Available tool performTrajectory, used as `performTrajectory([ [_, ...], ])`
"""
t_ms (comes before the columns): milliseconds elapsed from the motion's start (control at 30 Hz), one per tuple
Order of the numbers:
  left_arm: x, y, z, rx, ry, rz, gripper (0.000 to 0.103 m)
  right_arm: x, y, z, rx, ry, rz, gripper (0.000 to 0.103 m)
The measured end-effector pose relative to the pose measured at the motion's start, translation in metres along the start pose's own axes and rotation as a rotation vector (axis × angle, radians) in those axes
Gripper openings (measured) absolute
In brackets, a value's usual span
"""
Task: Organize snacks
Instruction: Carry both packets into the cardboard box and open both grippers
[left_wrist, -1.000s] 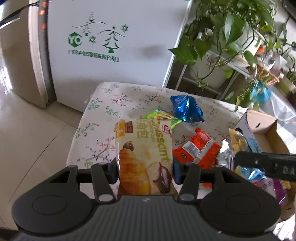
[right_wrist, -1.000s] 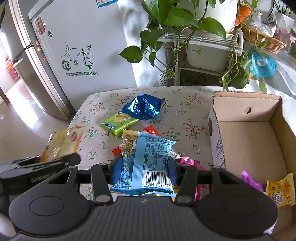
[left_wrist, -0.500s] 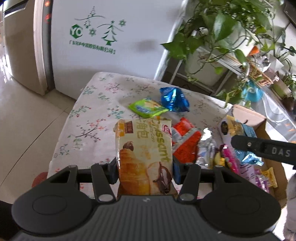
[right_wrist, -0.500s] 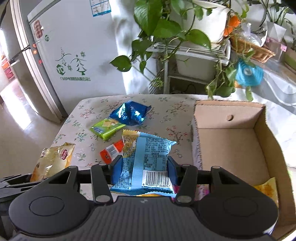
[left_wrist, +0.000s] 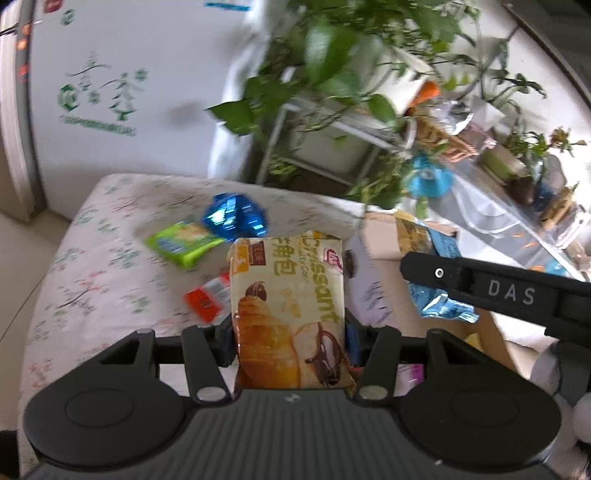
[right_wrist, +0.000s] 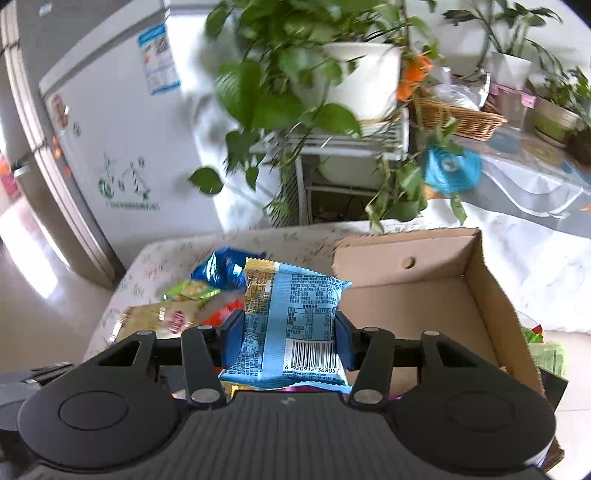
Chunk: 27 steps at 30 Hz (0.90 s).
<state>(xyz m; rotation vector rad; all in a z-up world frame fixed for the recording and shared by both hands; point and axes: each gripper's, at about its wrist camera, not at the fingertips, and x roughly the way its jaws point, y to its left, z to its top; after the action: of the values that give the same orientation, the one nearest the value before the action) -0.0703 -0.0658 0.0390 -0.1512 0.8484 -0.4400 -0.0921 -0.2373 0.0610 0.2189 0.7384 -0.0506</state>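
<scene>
Above the floral table (left_wrist: 92, 280), seen from the left wrist, the left gripper (left_wrist: 290, 332) stands clamped on a croissant packet (left_wrist: 288, 306) — upright between its jaws. From the right wrist, the right gripper (right_wrist: 290, 332) pinches a blue snack packet (right_wrist: 295, 321) beside the cardboard box (right_wrist: 491, 295) — both packets off the table.

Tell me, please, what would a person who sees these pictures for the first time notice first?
First, the two held snacks: the left gripper is shut on a croissant packet that stands upright between its fingers, and the right gripper clamps a light blue packet with a barcode. Behind the blue packet an open cardboard box sits on the flowered tablecloth, where a shiny blue bag and a green packet lie.
</scene>
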Motion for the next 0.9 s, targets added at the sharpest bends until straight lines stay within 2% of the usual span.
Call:
performTrajectory([
  [233, 0.013, -0.046, 0.011, 0.043, 0.013, -0.088, 0.052, -0.02, -0.043, 0.011, 0.121, -0.046, 0.027, 0.057],
  [733, 0.061, -0.114, 0.01, 0.093, 0.084, -0.151, 0.05, -0.03, -0.11, 0.002, 0.424, -0.048, -0.04, 0.057],
  [833, 0.066, -0.121, 0.011, 0.098, 0.092, -0.155, 0.06, -0.027, -0.122, 0.0, 0.505, -0.043, -0.033, 0.058],
  [900, 0.065, -0.12, 0.013, 0.096, 0.084, -0.162, 0.062, -0.028, -0.126, 0.0, 0.536, -0.054, -0.044, 0.062],
])
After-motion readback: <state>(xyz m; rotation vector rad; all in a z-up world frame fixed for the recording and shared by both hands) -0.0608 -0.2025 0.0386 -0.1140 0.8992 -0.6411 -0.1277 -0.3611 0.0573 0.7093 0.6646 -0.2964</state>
